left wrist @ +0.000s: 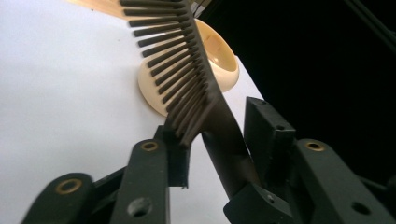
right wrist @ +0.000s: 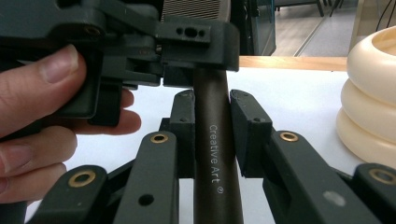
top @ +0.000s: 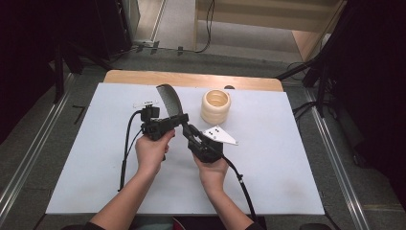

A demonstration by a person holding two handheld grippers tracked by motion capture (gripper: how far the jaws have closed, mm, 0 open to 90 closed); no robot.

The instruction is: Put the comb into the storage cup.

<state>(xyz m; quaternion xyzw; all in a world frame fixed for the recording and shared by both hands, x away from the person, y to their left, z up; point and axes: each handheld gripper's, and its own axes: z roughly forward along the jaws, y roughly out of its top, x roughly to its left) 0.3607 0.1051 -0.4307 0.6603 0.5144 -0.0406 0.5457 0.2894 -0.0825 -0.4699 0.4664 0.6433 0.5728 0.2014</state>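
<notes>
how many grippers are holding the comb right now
2: the left gripper clamps the comb just below its teeth, and the right gripper is shut on the handle lower down, beside the cream ribbed cup.

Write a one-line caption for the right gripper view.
Right gripper and left gripper both clamp a dark comb beside a cream ribbed cup.

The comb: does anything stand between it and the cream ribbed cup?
Nothing visible does. Both hand-held grippers, left and right, grip the comb above the white table; bare surface separates it from the cream ribbed cup.
</notes>
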